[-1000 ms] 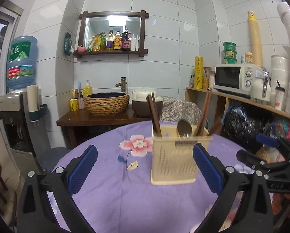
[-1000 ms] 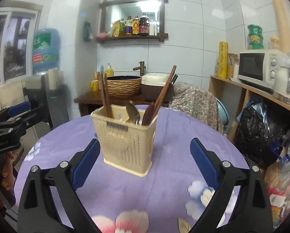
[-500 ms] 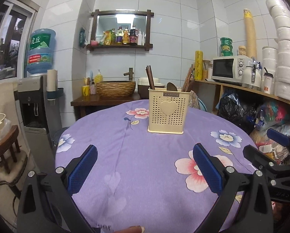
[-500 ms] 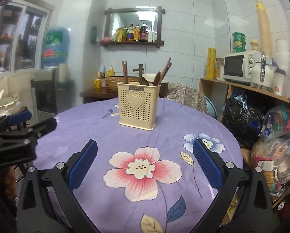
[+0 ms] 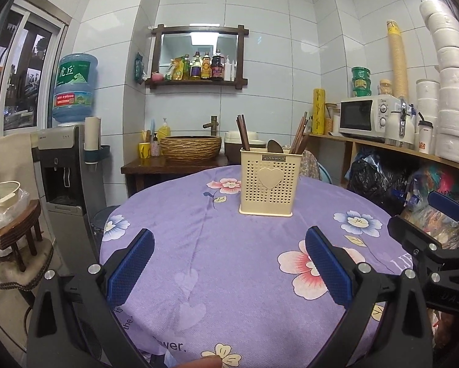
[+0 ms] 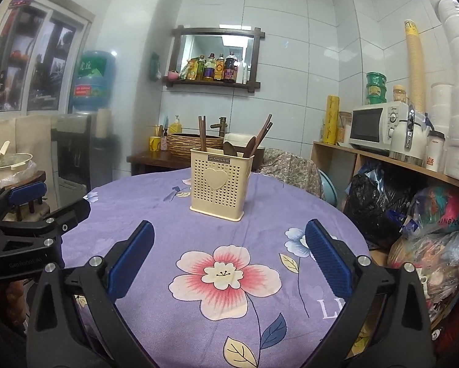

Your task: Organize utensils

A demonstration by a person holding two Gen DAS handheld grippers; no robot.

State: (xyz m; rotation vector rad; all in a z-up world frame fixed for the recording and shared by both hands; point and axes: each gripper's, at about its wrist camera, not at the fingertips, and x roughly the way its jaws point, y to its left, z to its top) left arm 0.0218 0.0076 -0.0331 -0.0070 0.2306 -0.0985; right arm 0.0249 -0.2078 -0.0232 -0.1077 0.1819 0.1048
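Note:
A cream perforated utensil holder (image 5: pixel 268 188) with a heart on its front stands upright on the round table with the purple flowered cloth (image 5: pixel 217 260). It holds dark wooden chopsticks (image 5: pixel 242 132), more sticks leaning right (image 5: pixel 299 136) and a spoon (image 5: pixel 273 146). It also shows in the right wrist view (image 6: pixel 219 184). My left gripper (image 5: pixel 229 260) is open and empty, well back from the holder near the table's front. My right gripper (image 6: pixel 229 259) is open and empty, also well back.
A water dispenser (image 5: pixel 64 165) and a small stool (image 5: pixel 17 239) stand left of the table. A wooden shelf with a microwave (image 5: pixel 369 115) and bags (image 5: pixel 373 181) beneath is on the right. A basin (image 5: pixel 191 147) sits behind the table.
Both grippers have pulled back from close beside the utensil holder to the near side of the table. They stay open and empty. The holder has not moved.

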